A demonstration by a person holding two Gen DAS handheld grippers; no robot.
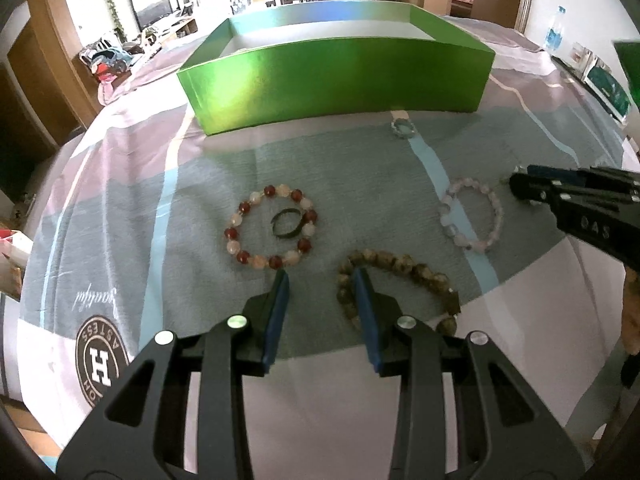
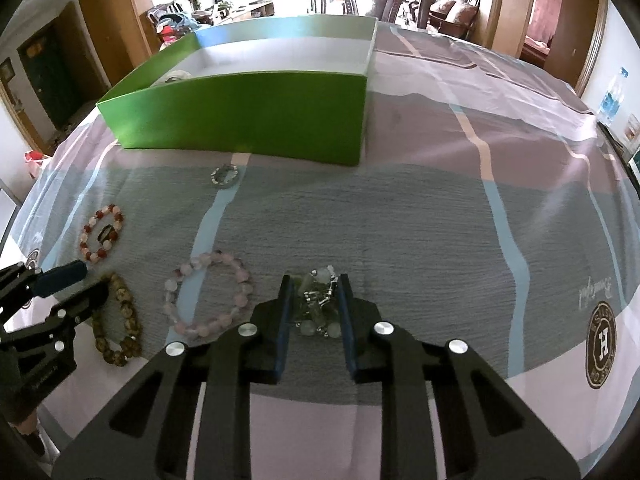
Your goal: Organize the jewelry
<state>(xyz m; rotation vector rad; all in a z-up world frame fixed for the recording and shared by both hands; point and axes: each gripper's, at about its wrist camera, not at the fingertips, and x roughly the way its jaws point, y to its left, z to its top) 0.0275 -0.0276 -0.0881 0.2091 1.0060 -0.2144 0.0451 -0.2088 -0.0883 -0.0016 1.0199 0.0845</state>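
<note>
Right wrist view shows my right claw (image 2: 313, 300) pinching a bunched pale-bead and silver bracelet (image 2: 319, 304) on the cloth-covered surface (image 2: 420, 240), with the green box (image 2: 240, 116) ahead and left.

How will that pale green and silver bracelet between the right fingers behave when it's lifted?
The pale green and silver bracelet lies bunched, so it will probably hang limp. Its rounded beads may slip between the right gripper fingers. It looks light.
</note>
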